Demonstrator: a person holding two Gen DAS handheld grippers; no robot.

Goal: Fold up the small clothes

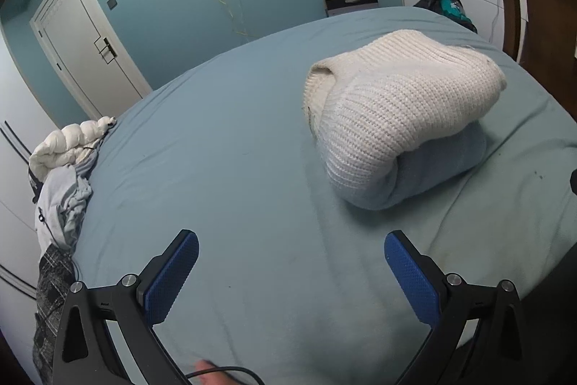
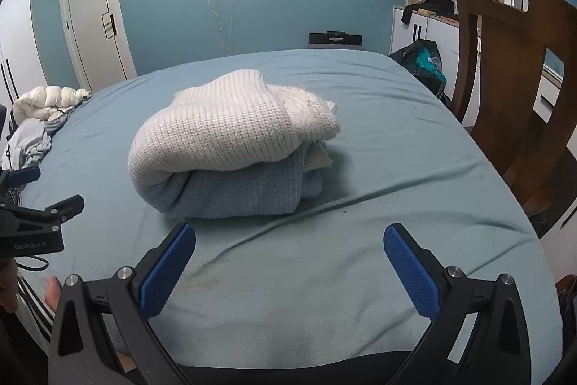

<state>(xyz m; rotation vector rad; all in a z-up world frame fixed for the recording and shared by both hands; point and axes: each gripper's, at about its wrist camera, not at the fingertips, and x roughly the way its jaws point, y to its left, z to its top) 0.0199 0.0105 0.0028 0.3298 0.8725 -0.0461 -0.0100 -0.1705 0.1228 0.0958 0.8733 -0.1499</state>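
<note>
Folded knitwear sits in a stack mid-bed, cream sweater on top of a blue one.

Both grippers, left and right, hover over bare blue bed sheet short of the stack, jaws spread wide and empty; nothing lies between them and it. A heap of unfolded clothes rests at the bed's left edge. Only the right view shows the wooden chair fully and the left gripper's side.
</note>
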